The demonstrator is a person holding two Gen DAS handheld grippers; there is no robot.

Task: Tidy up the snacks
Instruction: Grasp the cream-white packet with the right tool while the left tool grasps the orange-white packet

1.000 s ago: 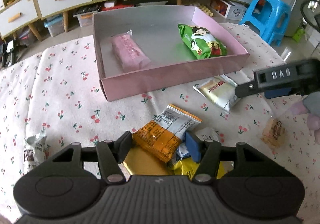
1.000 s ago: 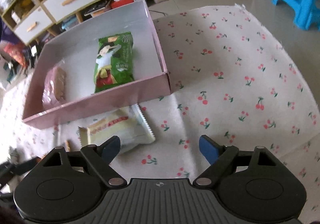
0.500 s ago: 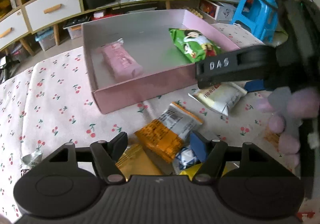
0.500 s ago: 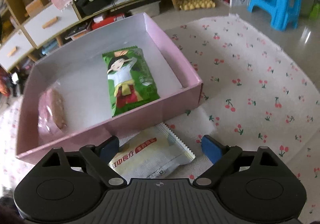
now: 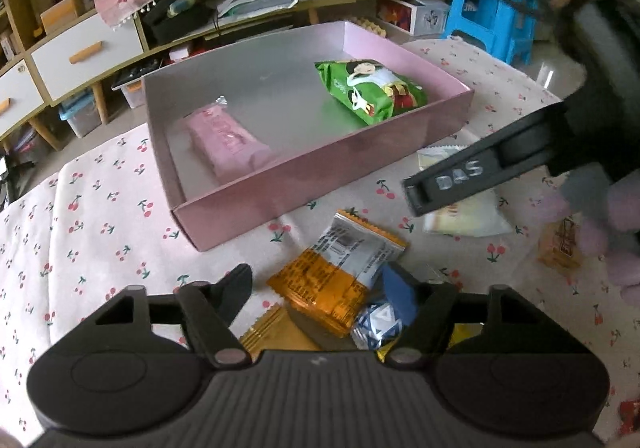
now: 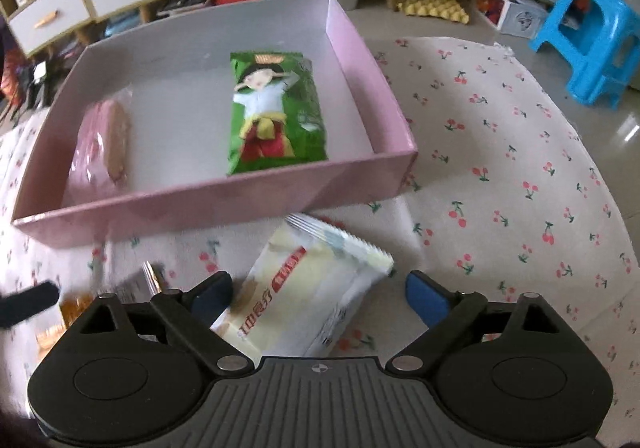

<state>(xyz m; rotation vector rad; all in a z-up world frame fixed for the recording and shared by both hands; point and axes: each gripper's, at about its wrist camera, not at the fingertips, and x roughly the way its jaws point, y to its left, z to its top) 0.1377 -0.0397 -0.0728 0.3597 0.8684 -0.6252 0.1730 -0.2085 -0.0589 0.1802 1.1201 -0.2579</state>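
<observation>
Right gripper (image 6: 318, 290), jaws spread wide and empty, poised over the pale-yellow crinkle-edged snack packet (image 6: 308, 288) lying on the cherry-print cloth (image 6: 500, 167) just before the pink cardboard box (image 6: 224, 203), long axis toward 1 o'clock, nearer than the open left gripper (image 5: 320, 286).

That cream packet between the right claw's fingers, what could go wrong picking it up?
Some guesses:
1. The cream packet lies slanted between the open right claw, so it could slip or twist when pinched.
2. It lies close to the pink box; lifting it low might bump that front wall.
3. The left claw hangs open over the orange packet nearby, with the right claw reaching across just beyond it, so they could collide.
</observation>
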